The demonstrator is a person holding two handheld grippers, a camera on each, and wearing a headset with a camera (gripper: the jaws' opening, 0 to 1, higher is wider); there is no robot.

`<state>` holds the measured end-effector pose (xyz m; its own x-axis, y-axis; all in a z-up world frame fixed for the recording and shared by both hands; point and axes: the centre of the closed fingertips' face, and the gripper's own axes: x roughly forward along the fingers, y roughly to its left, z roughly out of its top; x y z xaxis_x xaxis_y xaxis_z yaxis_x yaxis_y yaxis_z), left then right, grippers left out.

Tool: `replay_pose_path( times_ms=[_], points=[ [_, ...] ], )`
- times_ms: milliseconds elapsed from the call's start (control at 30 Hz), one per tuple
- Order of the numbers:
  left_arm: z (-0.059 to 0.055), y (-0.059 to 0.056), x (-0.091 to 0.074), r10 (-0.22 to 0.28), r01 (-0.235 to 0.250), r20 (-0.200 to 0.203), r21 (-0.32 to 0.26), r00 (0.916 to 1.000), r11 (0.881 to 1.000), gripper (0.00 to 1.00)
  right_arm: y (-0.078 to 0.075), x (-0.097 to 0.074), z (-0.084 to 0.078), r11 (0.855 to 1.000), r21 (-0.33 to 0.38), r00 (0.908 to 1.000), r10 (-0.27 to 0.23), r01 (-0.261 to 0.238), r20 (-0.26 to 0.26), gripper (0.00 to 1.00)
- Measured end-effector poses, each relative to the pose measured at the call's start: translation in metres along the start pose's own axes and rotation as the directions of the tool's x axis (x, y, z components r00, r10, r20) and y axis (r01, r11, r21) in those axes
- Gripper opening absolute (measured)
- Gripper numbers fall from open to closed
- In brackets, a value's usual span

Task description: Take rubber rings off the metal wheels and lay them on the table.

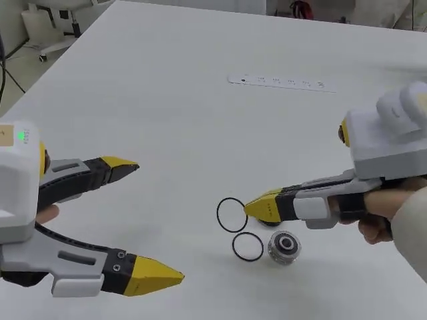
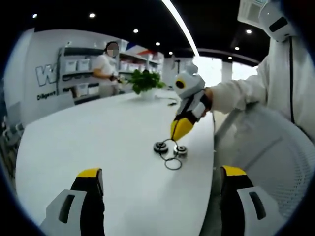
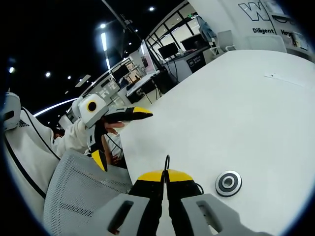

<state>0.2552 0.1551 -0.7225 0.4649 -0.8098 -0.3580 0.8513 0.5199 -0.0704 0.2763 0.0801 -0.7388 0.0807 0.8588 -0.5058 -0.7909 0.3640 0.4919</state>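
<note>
White counter (image 1: 167, 87), head view. Logged at left: left gripper (image 1: 141, 220), jaws spread wide, nothing between them. Logged at right: right gripper (image 1: 257, 208), jaws pressed together on the rim of a black rubber ring. Entered as held ring (image 1: 217, 215); could not tell whether it touched the counter. Found just beside it, flat on the counter: loose ring (image 1: 233, 247), with metal wheel (image 1: 283, 245) touching or nearly touching its right side. Noted farther back: marked strip (image 1: 280, 82), well apart from the rest.

Left gripper view. Recorded own jaws parted, one at each side of the bottom edge. Seen ahead: right gripper, tip down, held ring at its tip between metal wheel and second wheel (image 2: 160, 146). Listed loose ring flat, just in front of both wheels. Also listed: white sleeve (image 2: 236, 91), potted plant (image 2: 145, 79), a person (image 2: 107, 66) by shelves.

Right gripper view. Recorded own jaws shut tight, held ring edge-on, rising from between the tips. Found metal wheel on the counter just right of the jaws. Noted left gripper at left, jaws apart, above a mesh chair (image 3: 74, 196).
</note>
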Motion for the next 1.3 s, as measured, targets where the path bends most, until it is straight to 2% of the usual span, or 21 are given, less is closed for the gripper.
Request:
replay_pose_path(
  times_ms=[400,667,867,1033,1167,1300],
  points=[
    [-0.002,-0.004,0.002,-0.004,0.004,-0.011,-0.012,0.9999,1.000,1.00,-0.003,0.011,-0.026,1.000,0.014,0.9977,0.004,-0.003,-0.068,0.00],
    [0.000,-0.004,0.000,0.007,-0.007,-0.017,-0.007,0.9998,1.000,1.00,-0.013,0.012,-0.039,1.000,0.009,0.9925,-0.029,0.030,-0.119,0.00],
    [-0.001,-0.007,0.000,0.006,-0.006,-0.028,-0.003,0.9996,1.000,1.00,-0.025,0.008,-0.042,0.997,0.035,0.9907,-0.059,0.064,-0.122,0.00],
    [-0.002,-0.009,0.001,0.010,-0.010,-0.035,-0.002,0.9993,1.000,1.00,-0.028,0.009,-0.045,0.997,0.012,0.9885,-0.074,0.076,-0.132,0.00],
    [-0.001,-0.009,0.001,0.013,-0.013,-0.037,0.001,0.9992,1.000,1.00,-0.029,0.012,-0.052,0.996,-0.026,0.9828,-0.085,0.082,-0.164,0.00],
    [-0.001,-0.009,0.001,0.017,-0.017,-0.037,0.002,0.9992,1.000,1.00,-0.030,0.012,-0.053,0.996,-0.038,0.9824,-0.086,0.081,-0.166,0.01]
  ],
)
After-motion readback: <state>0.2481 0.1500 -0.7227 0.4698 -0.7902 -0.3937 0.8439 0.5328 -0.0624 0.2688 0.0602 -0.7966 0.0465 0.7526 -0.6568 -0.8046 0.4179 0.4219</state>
